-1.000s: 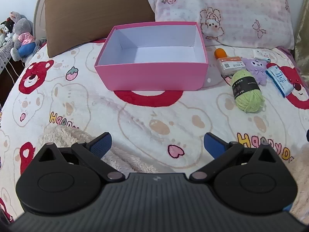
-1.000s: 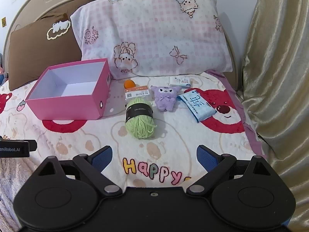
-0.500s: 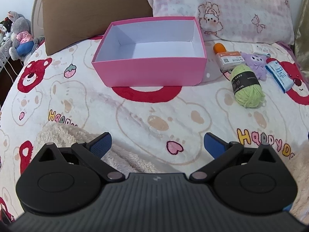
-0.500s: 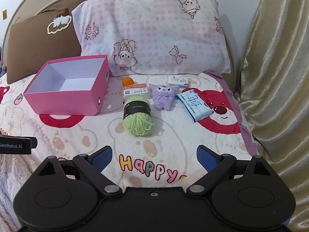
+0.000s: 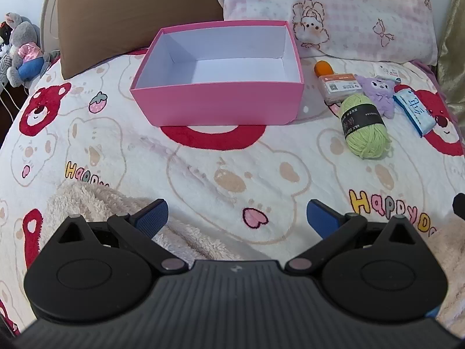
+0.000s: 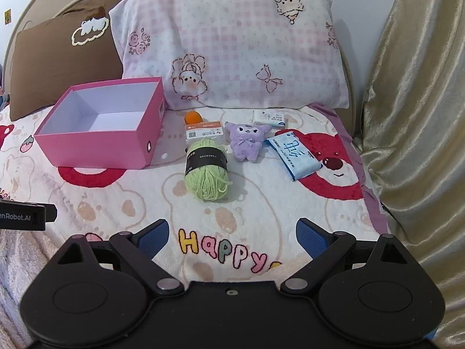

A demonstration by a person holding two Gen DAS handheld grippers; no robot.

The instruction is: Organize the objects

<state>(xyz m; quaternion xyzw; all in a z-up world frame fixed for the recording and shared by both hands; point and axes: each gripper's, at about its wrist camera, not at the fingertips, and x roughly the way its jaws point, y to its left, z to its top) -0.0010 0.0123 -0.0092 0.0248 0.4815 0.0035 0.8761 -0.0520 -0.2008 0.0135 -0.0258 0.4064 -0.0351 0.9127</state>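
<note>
Both tools, left tool (image 5: 237,218) and right tool (image 6: 232,237), hang spread and empty before the pink box (image 5: 218,104) and green yarn (image 6: 207,171).

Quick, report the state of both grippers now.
Left gripper: open, holding nothing.
Right gripper: open, holding nothing.
</note>
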